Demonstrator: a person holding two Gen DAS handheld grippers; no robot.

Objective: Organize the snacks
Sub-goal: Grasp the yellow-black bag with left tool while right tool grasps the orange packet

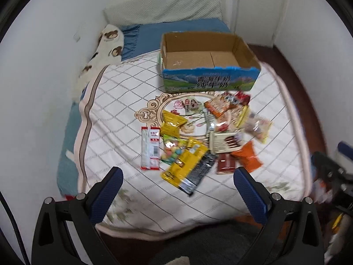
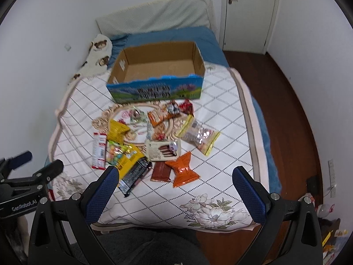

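An empty cardboard box (image 1: 209, 59) (image 2: 158, 66) with a blue-green printed front sits on the bed. In front of it lies a loose heap of snack packets: a red-white pack (image 1: 150, 148) (image 2: 98, 152), a yellow bag (image 1: 184, 163) (image 2: 130, 156), an orange bag (image 1: 248, 156) (image 2: 183, 170), a brown bar (image 1: 226, 163) (image 2: 161, 172) and a clear bag (image 2: 200, 137). My left gripper (image 1: 178, 174) hangs open above the bed's near edge, holding nothing. My right gripper (image 2: 174, 173) is open too, near the orange bag. The left gripper (image 2: 22, 172) shows at the right view's left edge.
The bed carries a white quilted cover (image 1: 123, 101) (image 2: 220, 119) over a blue sheet (image 1: 154, 35), with a pillow (image 1: 163, 8) and a bear-print cloth (image 1: 106, 46) along the white wall. A closed door (image 2: 249, 11) and dark wooden floor (image 2: 286, 110) lie to the right.
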